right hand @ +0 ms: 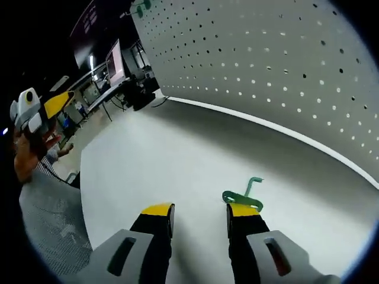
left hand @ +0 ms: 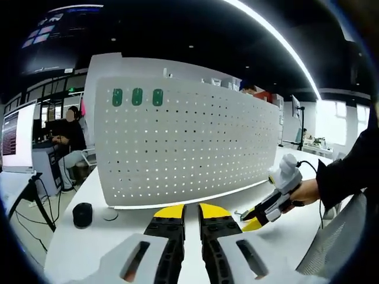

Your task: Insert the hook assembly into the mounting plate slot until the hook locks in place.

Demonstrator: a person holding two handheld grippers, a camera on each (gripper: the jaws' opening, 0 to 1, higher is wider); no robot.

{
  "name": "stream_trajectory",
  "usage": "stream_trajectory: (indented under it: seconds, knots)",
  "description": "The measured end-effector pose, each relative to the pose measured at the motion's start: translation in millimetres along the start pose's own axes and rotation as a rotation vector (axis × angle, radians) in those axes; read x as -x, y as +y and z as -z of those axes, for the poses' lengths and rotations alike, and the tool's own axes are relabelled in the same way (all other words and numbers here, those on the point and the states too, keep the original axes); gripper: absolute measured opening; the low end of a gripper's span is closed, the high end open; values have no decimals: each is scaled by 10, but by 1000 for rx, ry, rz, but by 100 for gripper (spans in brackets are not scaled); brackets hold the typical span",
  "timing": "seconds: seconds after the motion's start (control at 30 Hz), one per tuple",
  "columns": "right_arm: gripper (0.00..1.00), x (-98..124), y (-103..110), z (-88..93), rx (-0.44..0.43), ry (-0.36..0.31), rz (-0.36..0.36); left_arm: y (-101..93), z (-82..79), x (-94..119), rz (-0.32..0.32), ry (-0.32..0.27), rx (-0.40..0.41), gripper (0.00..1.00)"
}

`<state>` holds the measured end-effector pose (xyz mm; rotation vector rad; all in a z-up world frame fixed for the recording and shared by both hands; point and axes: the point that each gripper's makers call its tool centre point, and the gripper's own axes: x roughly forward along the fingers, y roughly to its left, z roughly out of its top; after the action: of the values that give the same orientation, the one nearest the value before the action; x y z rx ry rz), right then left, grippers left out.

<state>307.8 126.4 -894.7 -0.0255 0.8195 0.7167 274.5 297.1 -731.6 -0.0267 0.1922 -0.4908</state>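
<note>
Nothing of the insertion is done yet, as far as I can judge. Three green hooks (left hand: pixel 137 97) already sit in a row near the top left of the white pegboard (left hand: pixel 189 142), which stands upright on the white table (right hand: pixel 154 160), but the loose green hook (right hand: pixel 244 195) lies flat on the tabletop, well short of the board.

In the right gripper view, my right gripper (right hand: pixel 201 213) has its jaws spread apart, holding nothing. The hook rests just at the tip of the right-hand jaw (touching it or merely beside it, I cannot tell). Its broad green base lies nearest the jaw, and its thin bent stem runs away from me toward the pegboard, so its long axis points roughly at the board's foot, slightly to the right.

In the left gripper view, my left gripper (left hand: pixel 185 212) has its jaws nearly together with a slim gap and nothing between them; it faces the pegboard squarely.

What remains, I reckon: grasp the hook, lift it, align it to a slot, and press until it locks.
</note>
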Motion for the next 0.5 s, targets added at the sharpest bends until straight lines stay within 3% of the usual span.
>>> stream_trajectory:
  seconds: [0.2, 0.33, 0.5]
  knots:
    - [35, -23, -65, -46, -18, 6, 25, 1, 4, -1, 4, 2, 2, 8]
    - [34, 42, -173, 36, -28, 35, 52, 2, 1, -6, 7, 0, 9, 8]
    - [35, 108, -340, 54, -67, 21, 79, -13, 0, -14, 14, -1, 12, 8]
